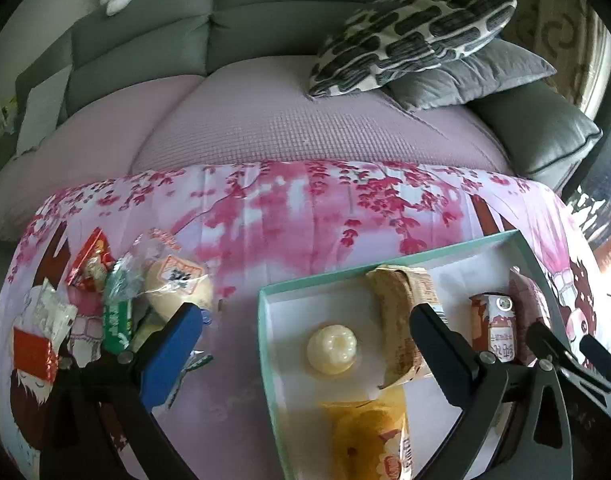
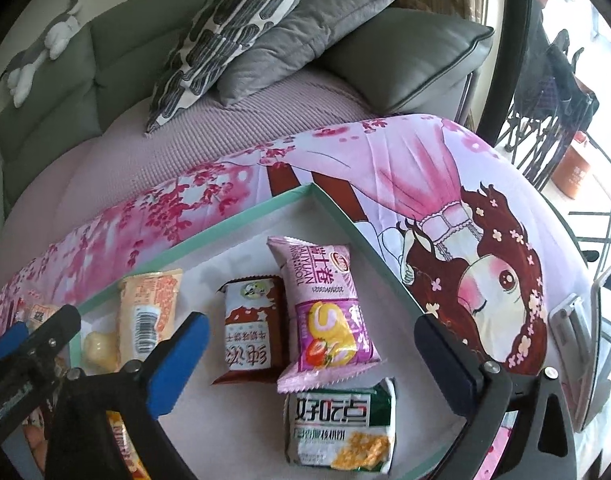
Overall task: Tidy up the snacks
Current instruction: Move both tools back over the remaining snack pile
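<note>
A teal-rimmed white tray [image 1: 317, 276] lies on the flowered cloth. My left gripper [image 1: 305, 320] hangs open over its left part, with nothing between its fingers. Below it lie a pale jelly cup [image 1: 332, 348], a brown bread packet [image 1: 401, 320] and a yellow cake packet [image 1: 369, 436]. Loose snacks are piled left of the tray: a red packet [image 1: 87, 260], a green packet [image 1: 117, 308] and a wrapped bun [image 1: 181, 284]. My right gripper [image 2: 313, 330] is open above a pink roll packet [image 2: 325, 312], a brown packet [image 2: 253, 328] and a green cracker packet [image 2: 341, 428], gripping none.
A grey sofa with a patterned pillow [image 1: 409, 40] and a grey cushion [image 2: 301, 36] stands behind the table. A phone on a stand [image 2: 585, 340] sits at the right table edge. Metal chair frames [image 2: 553, 80] stand beyond it.
</note>
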A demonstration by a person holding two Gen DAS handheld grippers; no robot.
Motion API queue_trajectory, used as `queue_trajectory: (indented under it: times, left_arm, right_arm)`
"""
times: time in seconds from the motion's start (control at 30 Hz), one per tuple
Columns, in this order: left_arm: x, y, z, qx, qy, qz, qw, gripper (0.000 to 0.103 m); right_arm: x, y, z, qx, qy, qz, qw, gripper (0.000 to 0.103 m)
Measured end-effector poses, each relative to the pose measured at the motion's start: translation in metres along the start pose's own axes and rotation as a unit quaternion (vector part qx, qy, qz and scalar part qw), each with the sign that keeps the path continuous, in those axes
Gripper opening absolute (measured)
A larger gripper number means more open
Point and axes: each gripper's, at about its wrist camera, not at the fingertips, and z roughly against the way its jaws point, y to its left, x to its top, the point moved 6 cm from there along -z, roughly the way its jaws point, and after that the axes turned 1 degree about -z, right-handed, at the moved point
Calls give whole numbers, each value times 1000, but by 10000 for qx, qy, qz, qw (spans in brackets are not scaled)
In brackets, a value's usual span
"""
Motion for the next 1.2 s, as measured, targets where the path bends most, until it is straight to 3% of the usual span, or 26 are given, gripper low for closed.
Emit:
queue_trajectory:
  times: [0.2, 0.4, 0.77, 1.0, 1.2]
  left_arm:
    - [-7, 9, 2, 190, 156, -38, 9997, 103]
    - [-12, 19, 5, 121, 279, 206, 9993, 103]
    - [-32, 57, 19, 584, 425, 424, 9965, 103]
    - [-52, 102, 26, 709, 692, 779, 9920, 103]
    - [-69, 161, 39, 1064, 690, 1246, 9841, 103]
  right_arm:
    - [-11, 6, 7, 8, 128, 106, 9999, 103]
    - [-15, 16, 13, 17, 215, 236, 9995, 103]
    - [-20, 33, 23, 115, 340, 298, 9989, 103]
    - [-29, 74, 36, 412, 302, 621, 9968, 103]
    - [-42, 115, 49, 801, 289, 963, 9917, 103]
